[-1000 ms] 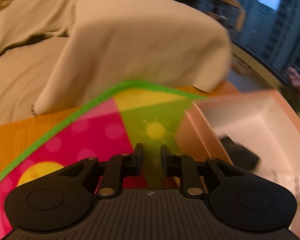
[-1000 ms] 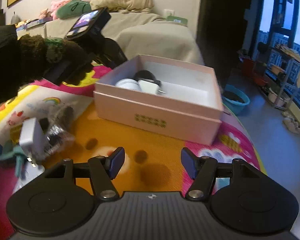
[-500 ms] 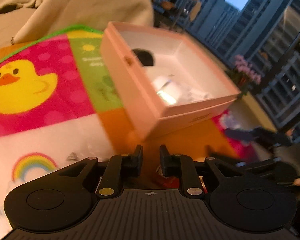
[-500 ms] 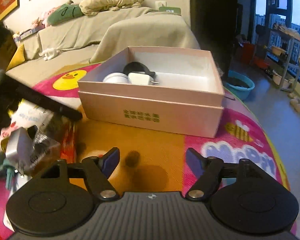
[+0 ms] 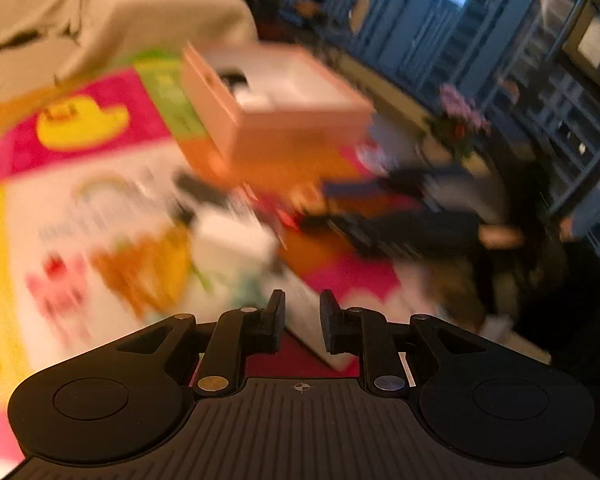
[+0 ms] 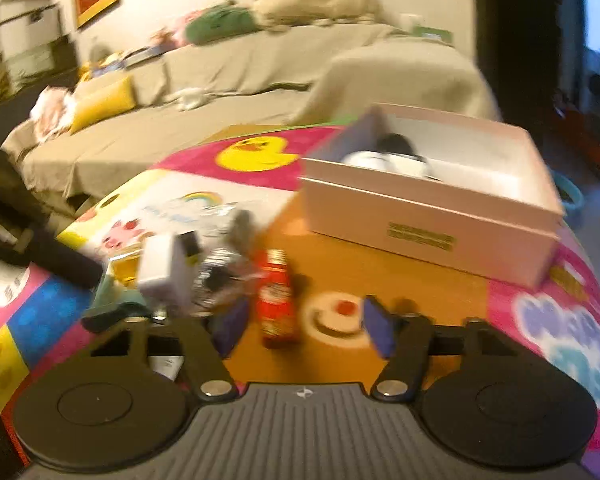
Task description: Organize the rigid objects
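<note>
A pink open box point(image 6: 436, 204) stands on the colourful play mat, holding a white round item and a dark item. It also shows, blurred, in the left wrist view point(image 5: 276, 108). In front of it lies a heap of loose objects: a white charger block point(image 6: 164, 268), a small red bottle point(image 6: 275, 300) lying on its side, and crinkled shiny packets point(image 6: 224, 264). My right gripper point(image 6: 304, 320) is open and empty, its fingers either side of the red bottle's near end. My left gripper point(image 5: 302, 316) is nearly shut with a narrow gap, empty, above the blurred heap point(image 5: 232, 240).
A beige-covered sofa point(image 6: 240, 68) with cushions runs behind the mat. A coloured carton point(image 6: 12, 320) sits at the left edge. The other gripper's dark arm point(image 5: 400, 224) shows in the left wrist view. Windows and a plant point(image 5: 460, 120) lie to the right.
Both grippers swung left, from the box toward the heap. The red bottle has come between my right fingers. My left gripper pulled back and stays nearly shut.
</note>
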Motion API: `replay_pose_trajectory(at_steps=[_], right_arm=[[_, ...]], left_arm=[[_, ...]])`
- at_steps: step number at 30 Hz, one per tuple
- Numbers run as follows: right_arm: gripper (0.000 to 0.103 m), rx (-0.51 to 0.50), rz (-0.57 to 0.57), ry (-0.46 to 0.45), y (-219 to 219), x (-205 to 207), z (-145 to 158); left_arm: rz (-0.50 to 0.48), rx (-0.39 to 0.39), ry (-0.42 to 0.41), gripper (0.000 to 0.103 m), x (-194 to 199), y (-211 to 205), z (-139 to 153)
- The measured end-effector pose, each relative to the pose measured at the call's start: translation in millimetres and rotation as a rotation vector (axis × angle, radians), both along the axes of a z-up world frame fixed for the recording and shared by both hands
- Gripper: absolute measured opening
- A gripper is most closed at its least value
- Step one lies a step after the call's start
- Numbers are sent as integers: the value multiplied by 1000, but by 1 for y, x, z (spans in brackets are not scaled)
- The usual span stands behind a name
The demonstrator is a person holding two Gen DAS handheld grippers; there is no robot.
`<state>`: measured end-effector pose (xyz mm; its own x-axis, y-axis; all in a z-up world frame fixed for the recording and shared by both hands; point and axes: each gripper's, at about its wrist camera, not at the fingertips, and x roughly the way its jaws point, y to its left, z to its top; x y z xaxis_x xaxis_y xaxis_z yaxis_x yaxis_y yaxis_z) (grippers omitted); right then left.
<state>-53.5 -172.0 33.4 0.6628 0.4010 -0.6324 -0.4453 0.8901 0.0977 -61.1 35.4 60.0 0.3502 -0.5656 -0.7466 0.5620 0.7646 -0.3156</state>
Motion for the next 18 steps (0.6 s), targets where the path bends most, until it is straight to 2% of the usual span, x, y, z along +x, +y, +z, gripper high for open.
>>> replay_pose_trajectory(at_steps=[4, 6, 8, 11, 13, 15, 17, 18], right_arm=[[23, -15, 31, 37, 18, 9, -9], [23, -20, 11, 30, 13, 4, -10], [23, -34, -43, 24, -2, -2, -11], [23, -43, -144, 26, -34, -9, -12], [23, -61, -204, 16, -53, -17, -12], [25, -32, -221, 21, -69, -26, -14], [30, 0, -224, 18, -76, -31, -16], [41, 5, -220, 13, -77, -34, -16]], left_arm=[[39, 70, 93, 21, -5, -11, -24], [113, 46, 119, 21, 0, -10, -33], [186, -27, 142, 22, 3, -4, -34], [255, -64, 144, 23, 12, -5, -34], [266, -67, 136, 23, 19, -15, -35], [255, -49, 118, 23, 27, -34, -37], [228, -9, 71, 23, 32, -55, -38], [196, 20, 52, 23, 30, -65, -36]])
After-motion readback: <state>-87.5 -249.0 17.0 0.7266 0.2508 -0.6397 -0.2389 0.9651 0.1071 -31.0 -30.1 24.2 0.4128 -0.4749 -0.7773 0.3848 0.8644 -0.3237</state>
